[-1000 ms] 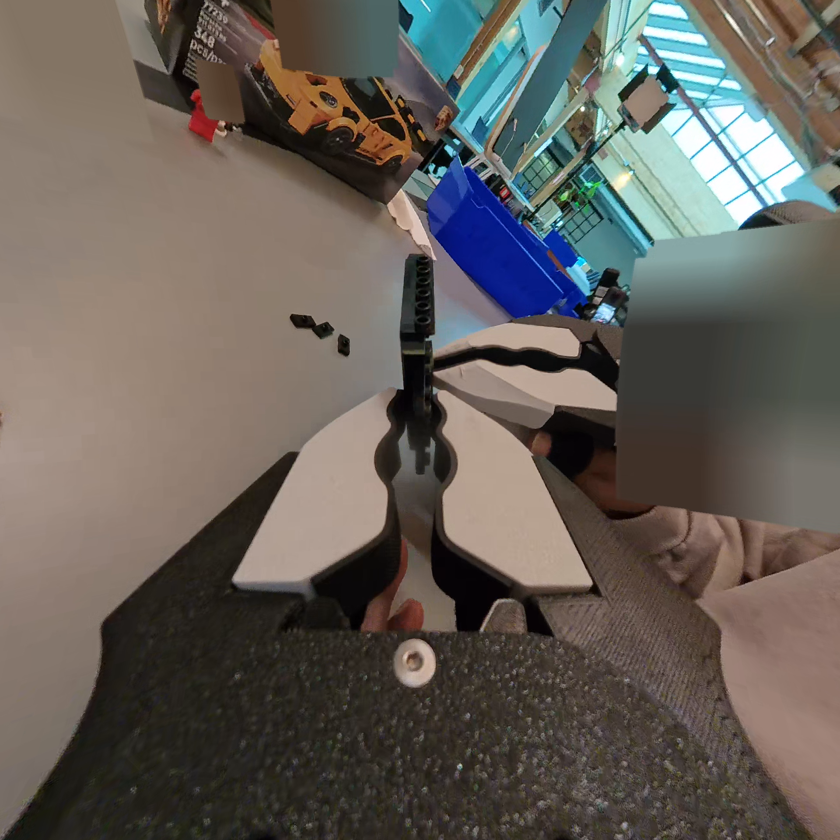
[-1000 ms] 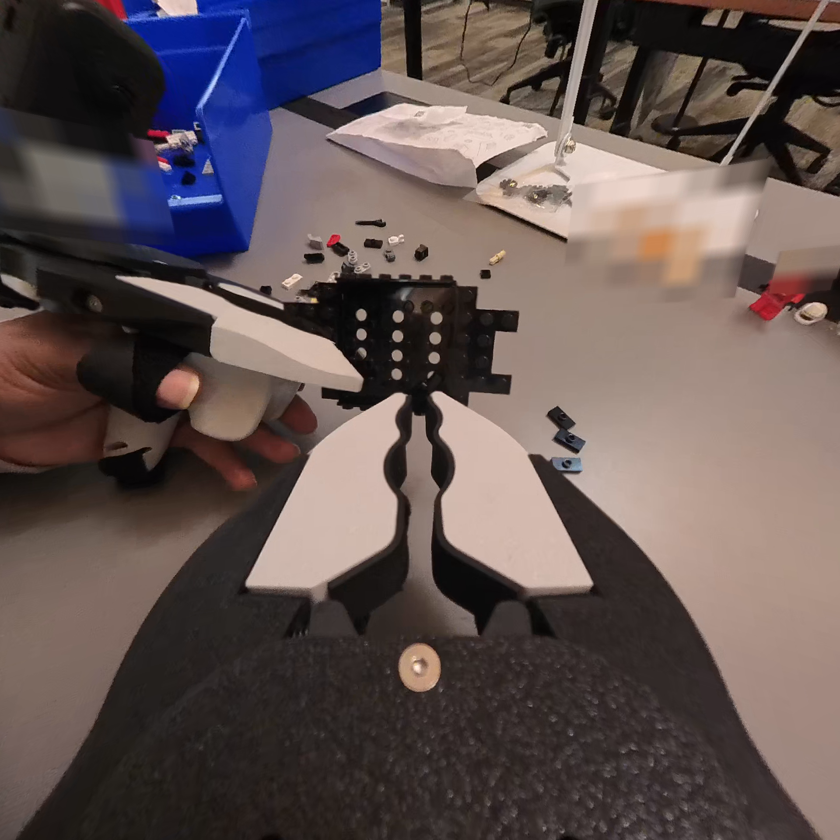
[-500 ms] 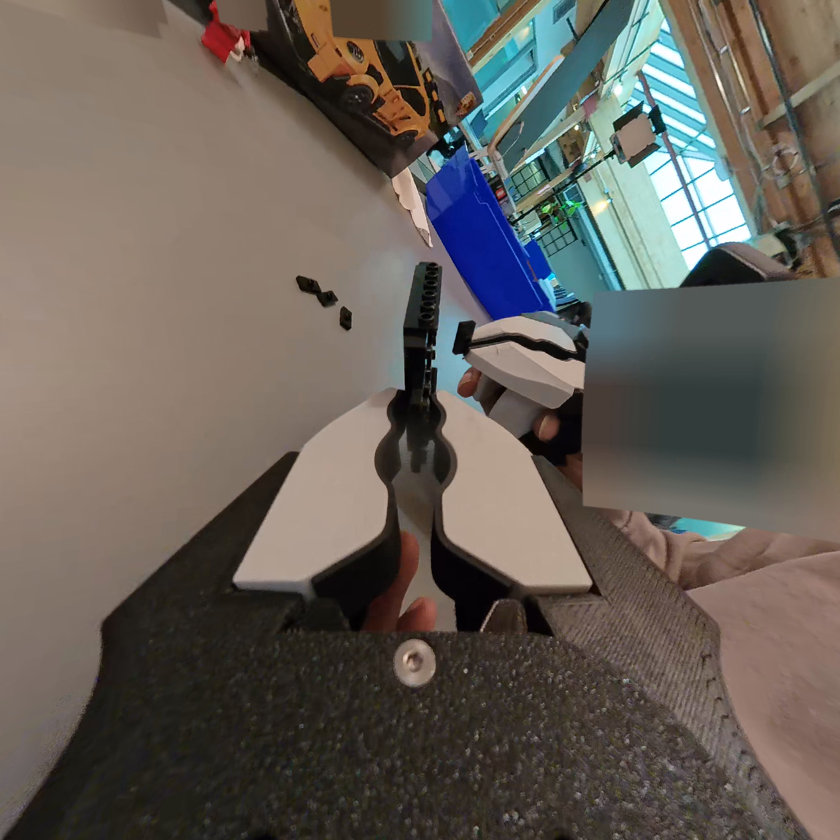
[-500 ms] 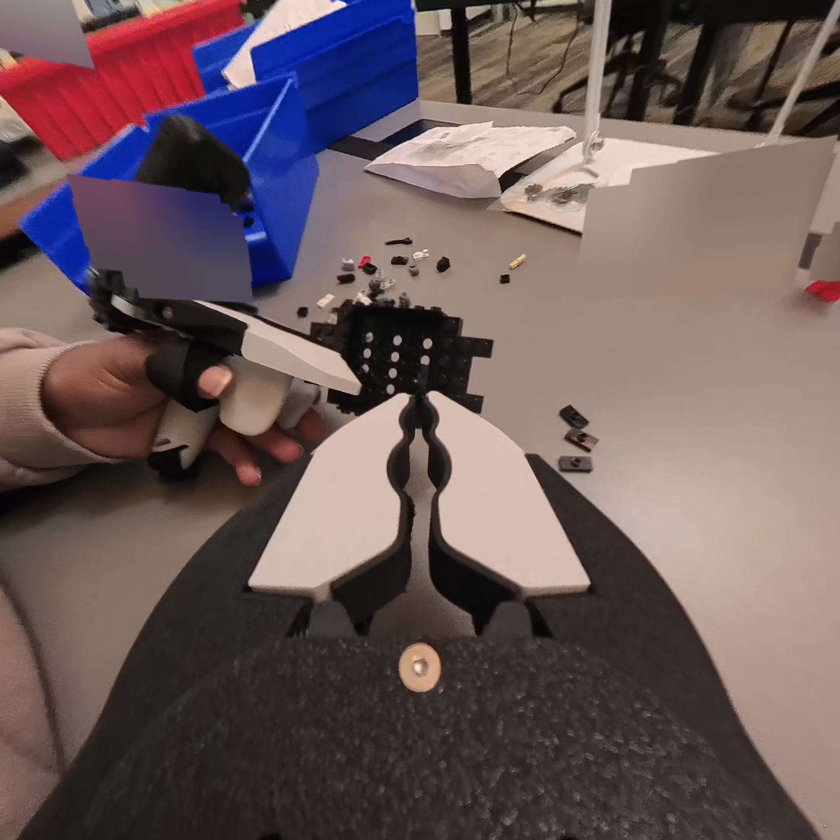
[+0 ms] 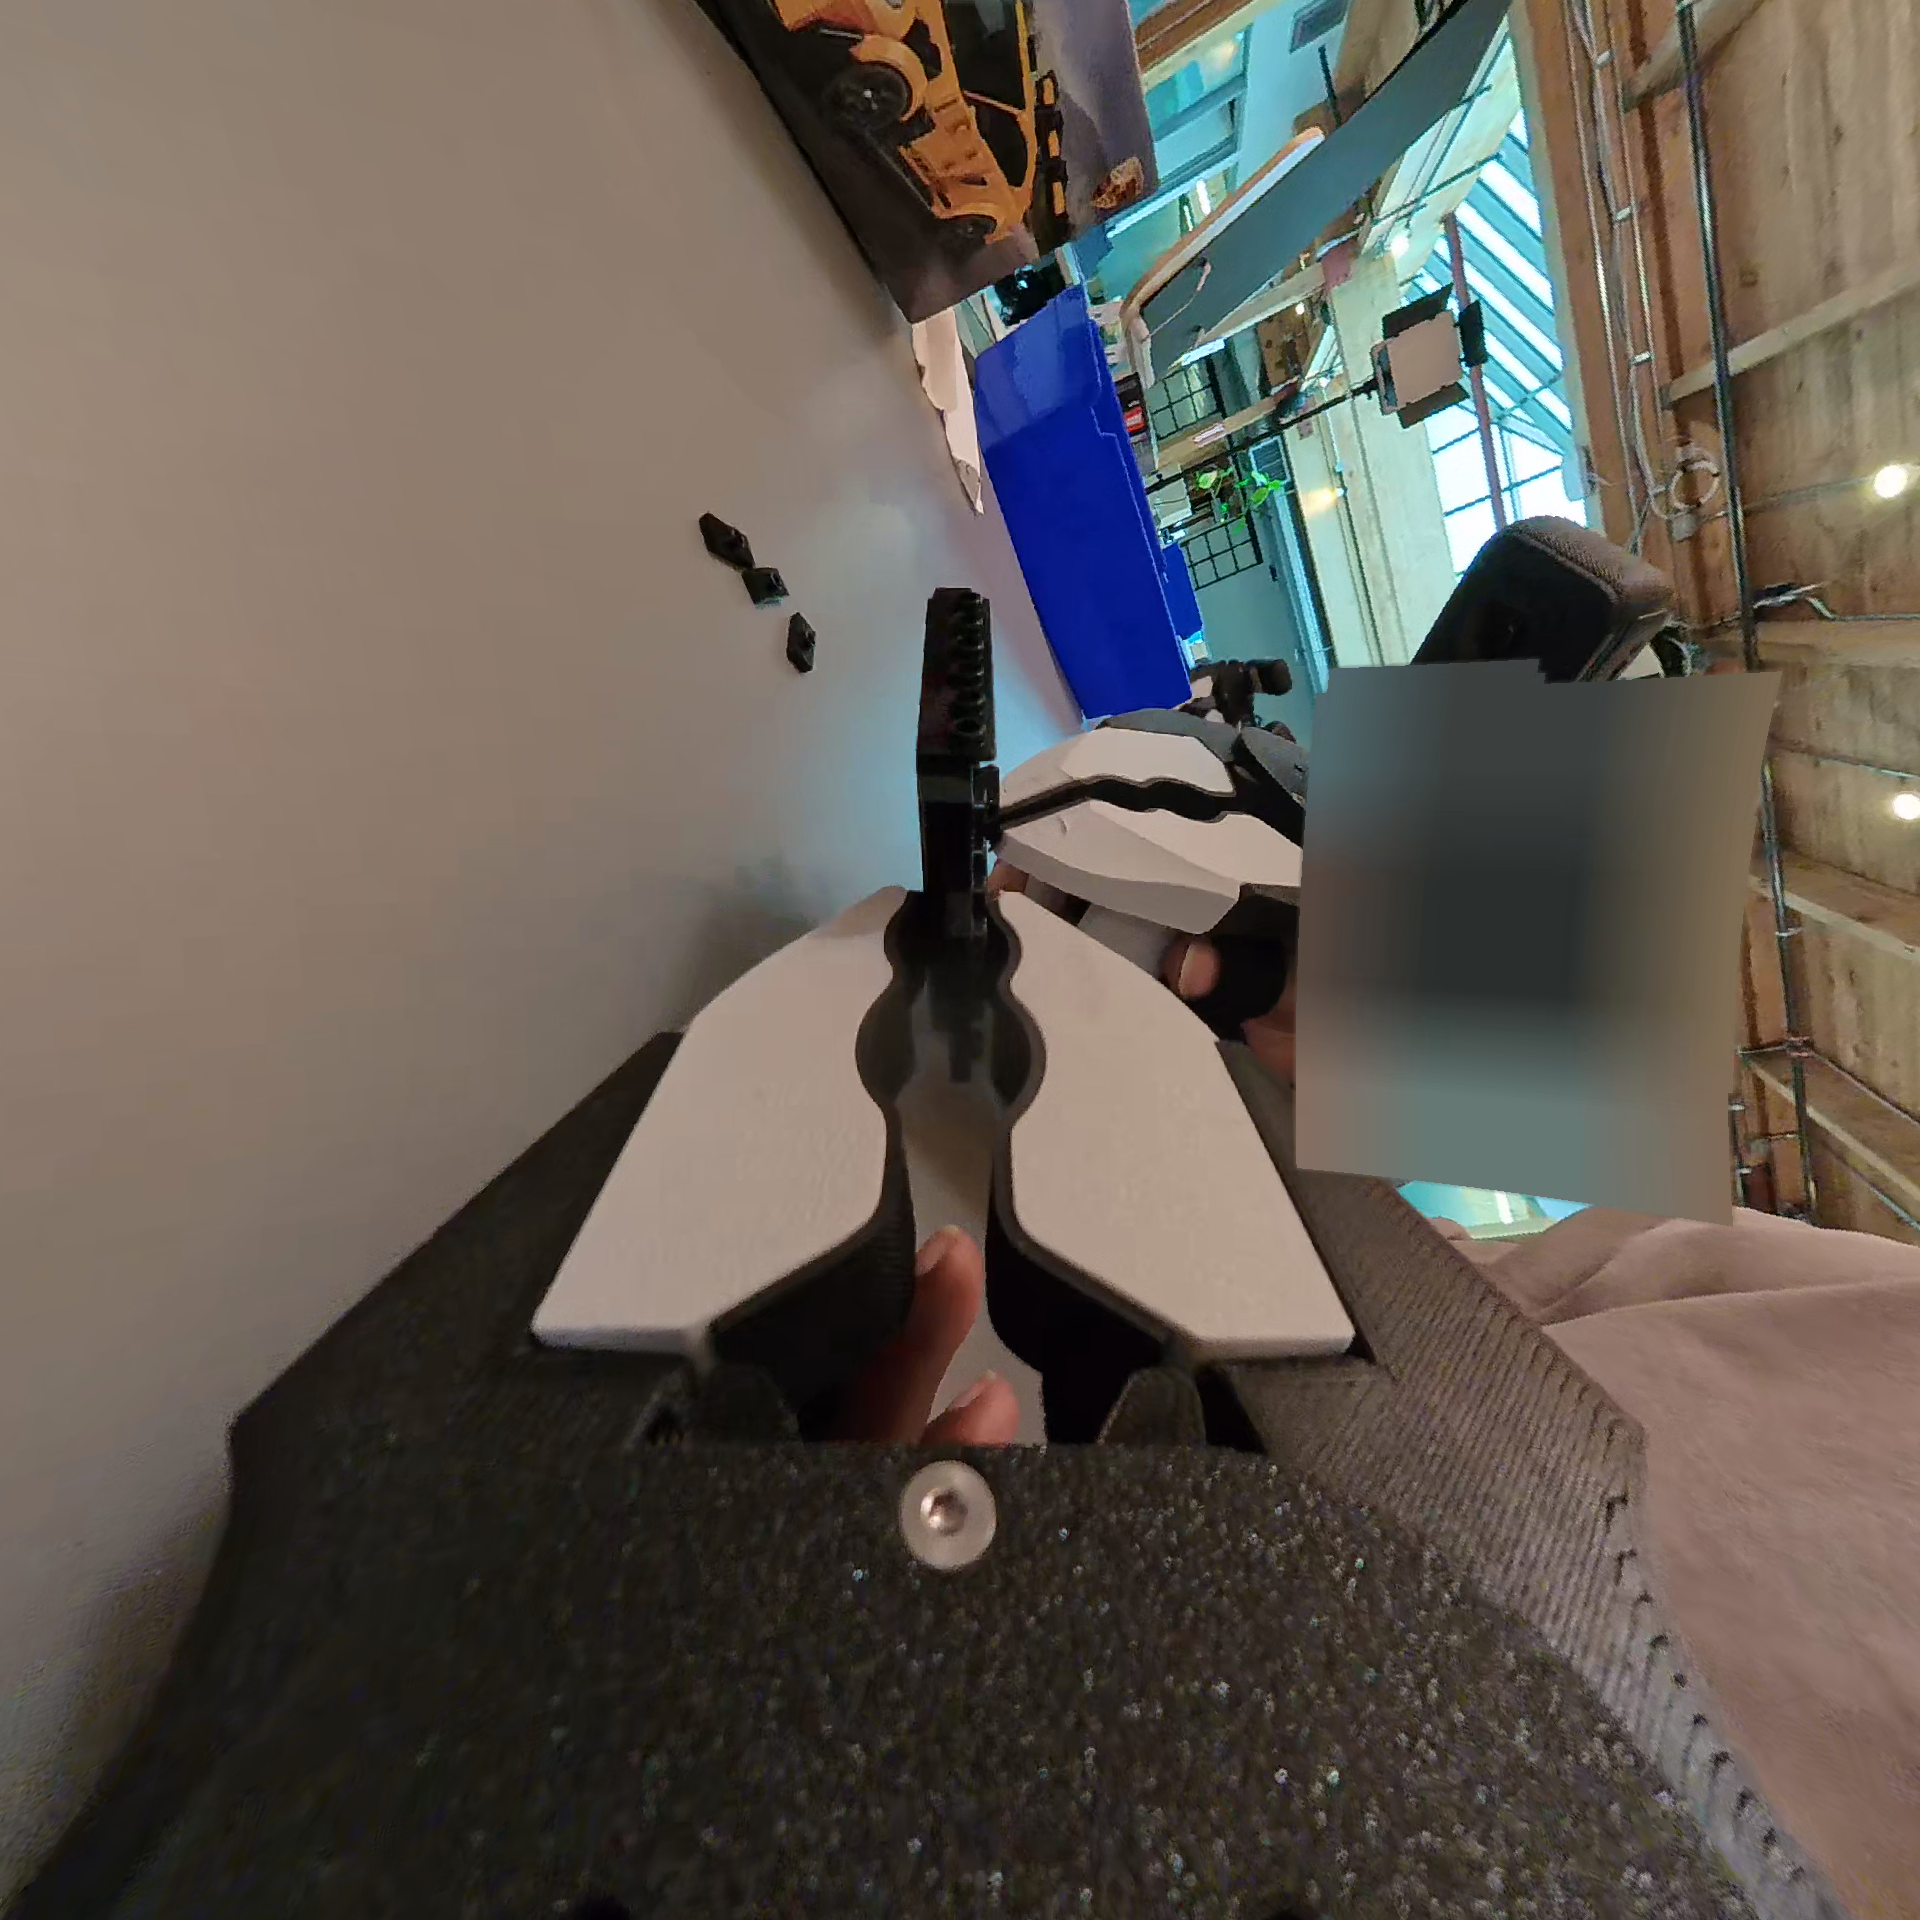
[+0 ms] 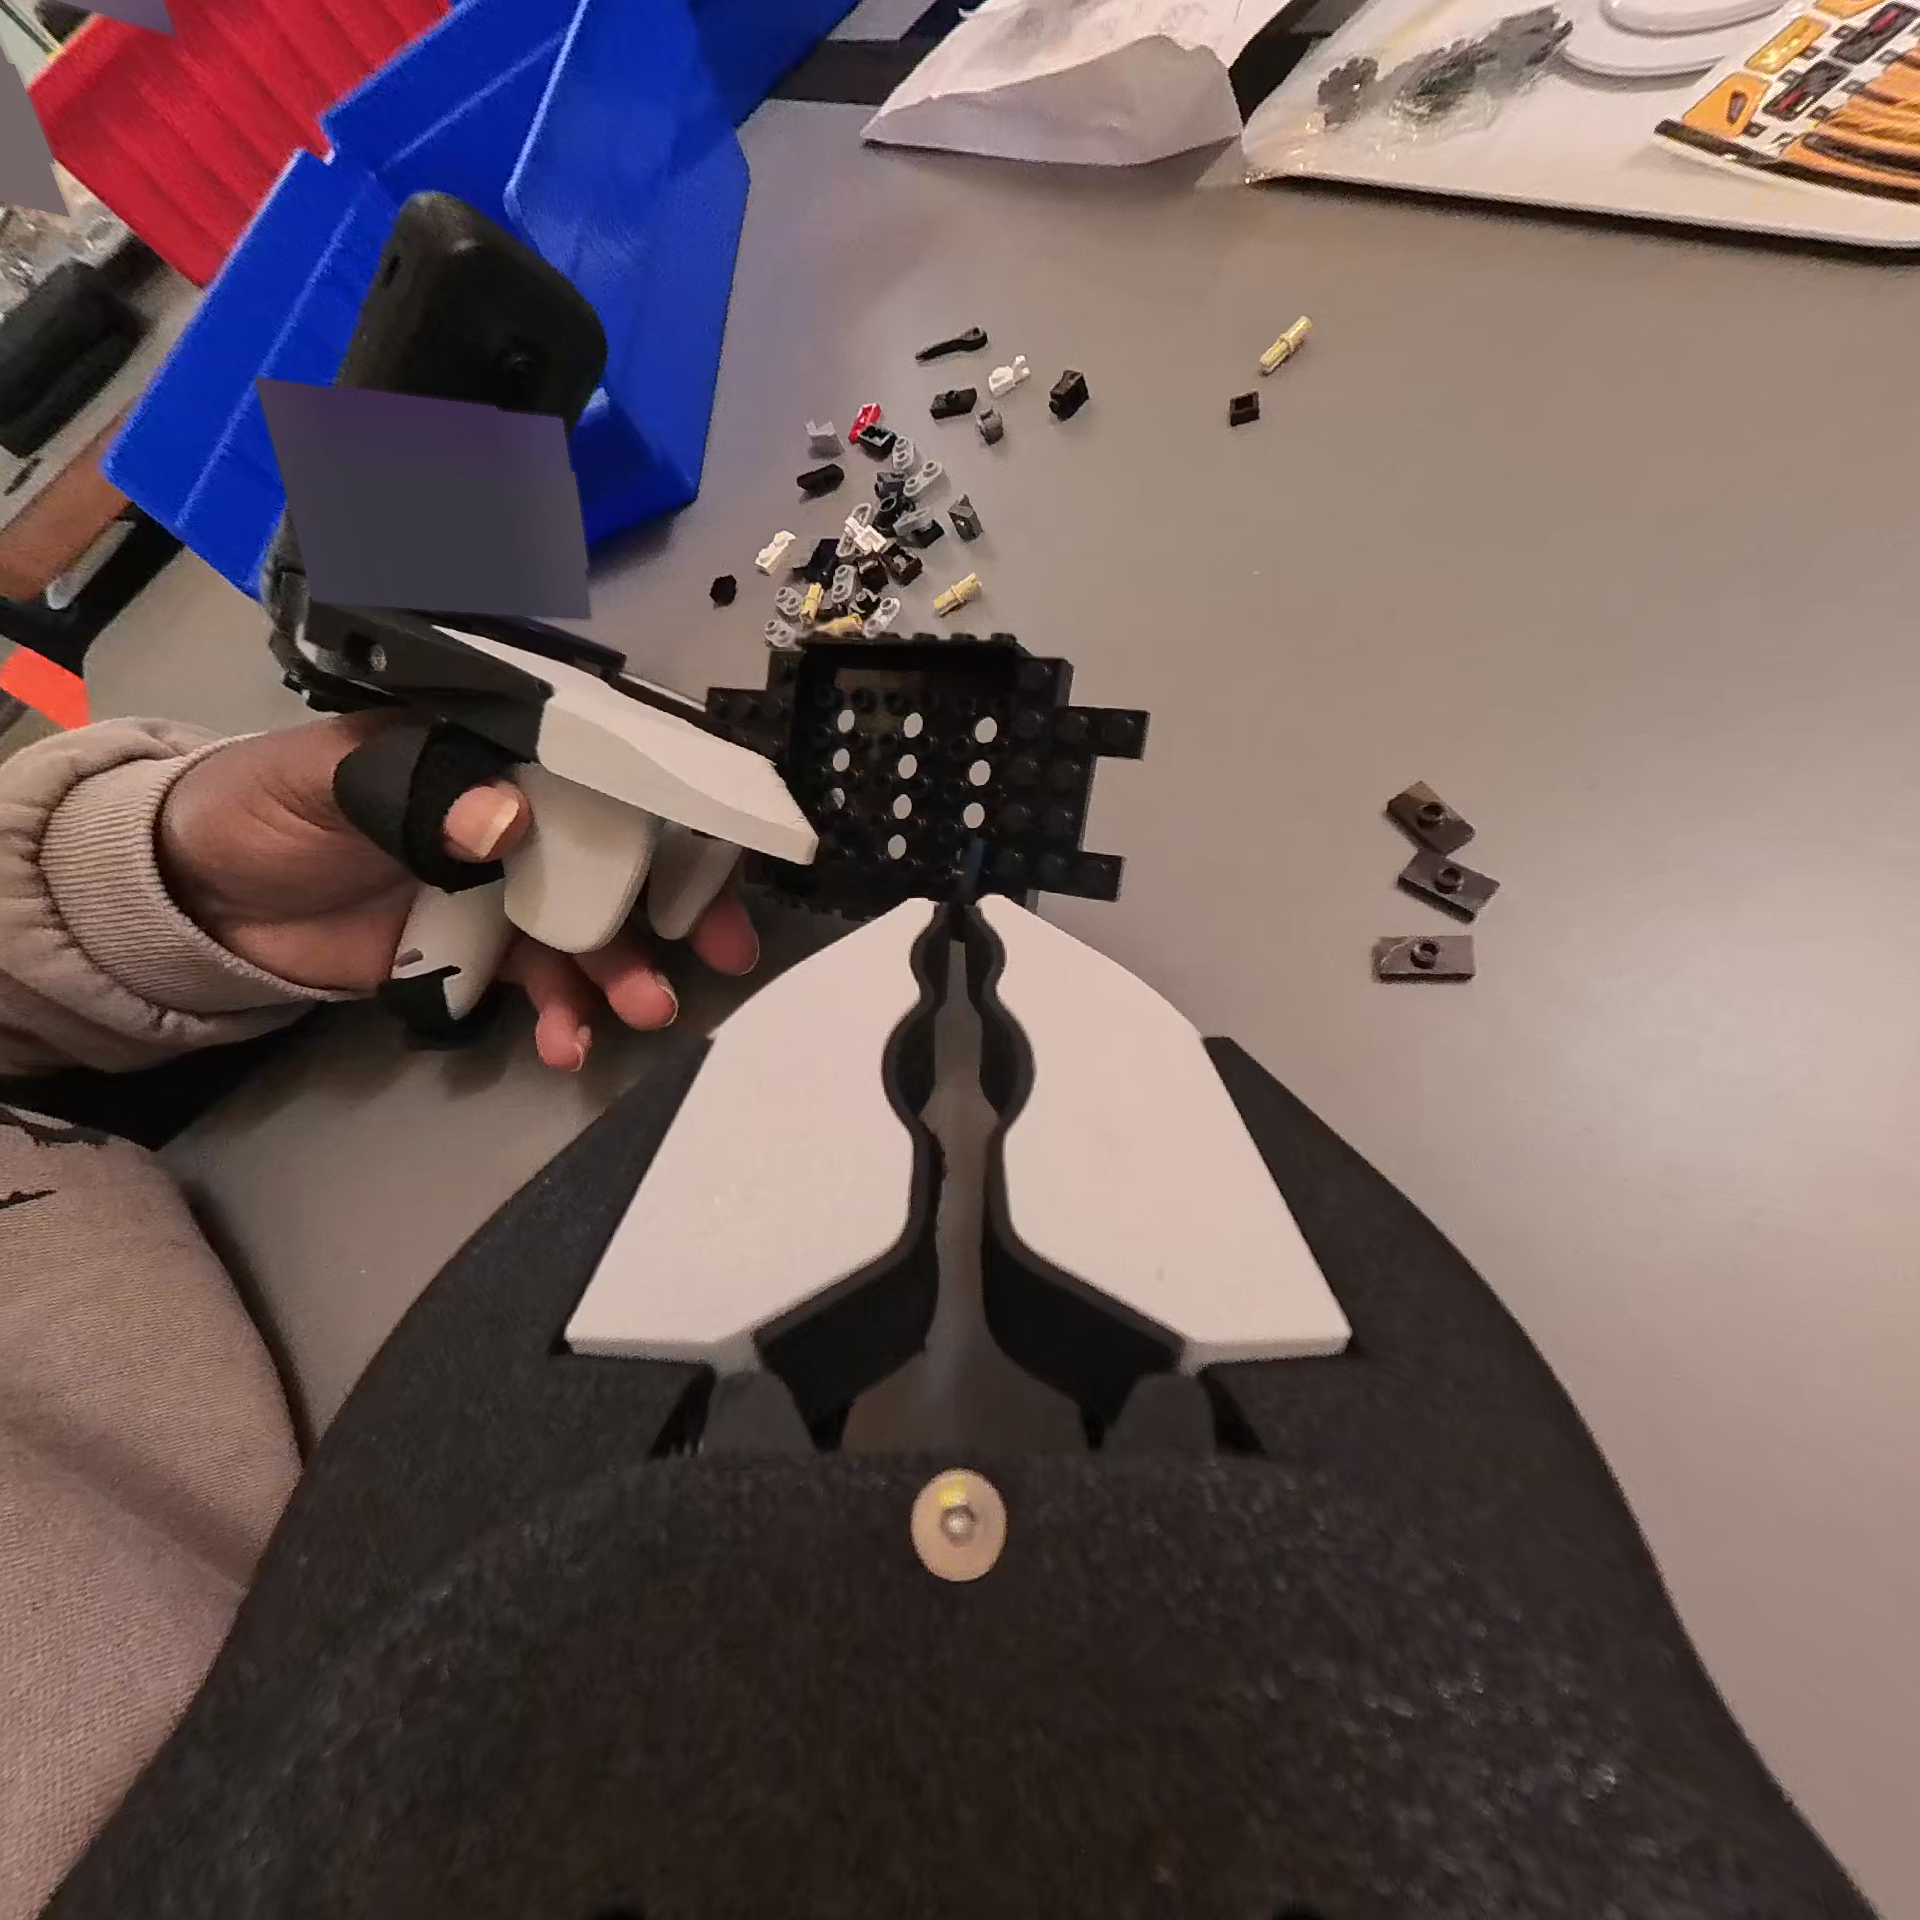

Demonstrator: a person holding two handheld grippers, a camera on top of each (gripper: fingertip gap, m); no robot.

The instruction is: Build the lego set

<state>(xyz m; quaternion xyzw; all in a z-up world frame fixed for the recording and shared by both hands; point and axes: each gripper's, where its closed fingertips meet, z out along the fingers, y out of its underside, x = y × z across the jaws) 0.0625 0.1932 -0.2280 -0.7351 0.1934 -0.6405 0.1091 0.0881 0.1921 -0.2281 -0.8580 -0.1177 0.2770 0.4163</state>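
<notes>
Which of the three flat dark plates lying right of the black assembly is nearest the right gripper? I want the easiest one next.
The lowest dark plate, lying level; the other two sit farther up the table, tilted.

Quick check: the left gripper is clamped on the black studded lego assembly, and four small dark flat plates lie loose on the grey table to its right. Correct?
Not quite: three small dark flat plates, not four, lie loose on the grey table, as the right wrist view shows. The left gripper is indeed clamped on the black studded lego assembly.
</notes>
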